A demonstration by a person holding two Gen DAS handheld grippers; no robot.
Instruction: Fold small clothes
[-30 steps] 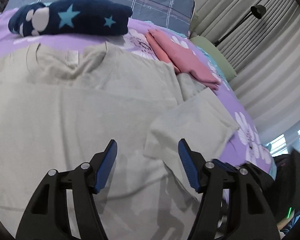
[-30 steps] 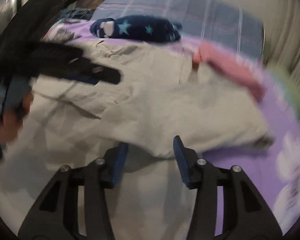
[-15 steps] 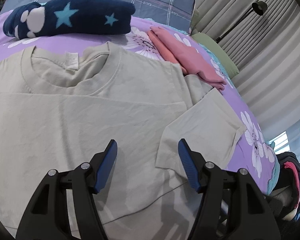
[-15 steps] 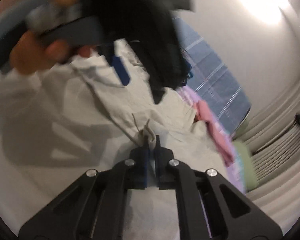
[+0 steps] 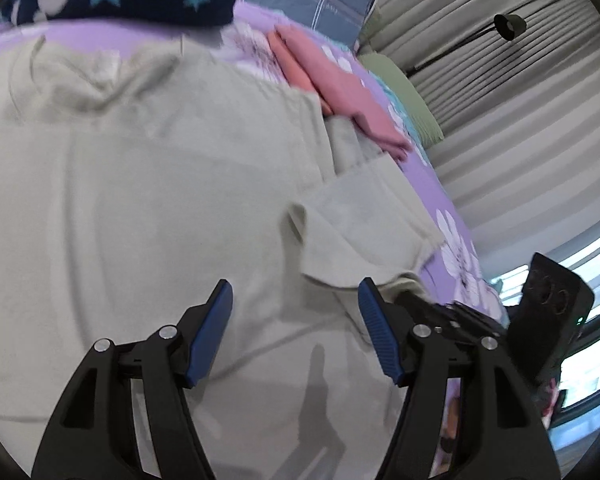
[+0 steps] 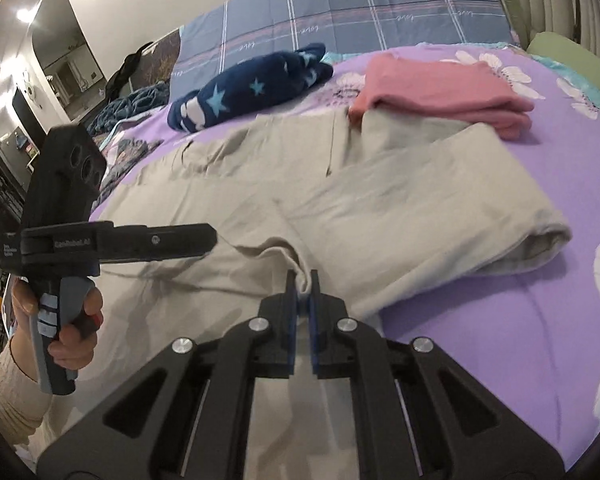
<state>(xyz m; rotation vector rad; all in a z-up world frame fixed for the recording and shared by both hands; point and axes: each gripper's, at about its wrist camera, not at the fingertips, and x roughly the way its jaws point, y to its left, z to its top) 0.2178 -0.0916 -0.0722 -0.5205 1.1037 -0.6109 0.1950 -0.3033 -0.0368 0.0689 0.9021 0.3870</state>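
Beige t-shirt (image 6: 340, 200) spread flat on purple bedsheet (image 6: 500, 340); right gripper (image 6: 301, 286) jaws pressed together, pinching a shirt fold; left gripper (image 5: 294, 312) jaws spread above shirt, nothing between

A bed (image 6: 500, 340) under a purple flower-print sheet carries it all. Spread flat across it, a beige T-shirt (image 6: 340, 208), one sleeve folded inward. Just beyond its shoulder, touching it, a folded pink garment (image 6: 440, 88). Further back, a navy star-patterned fleece bundle (image 6: 244, 88), and a blue plaid pillow (image 6: 360, 4) at the head.
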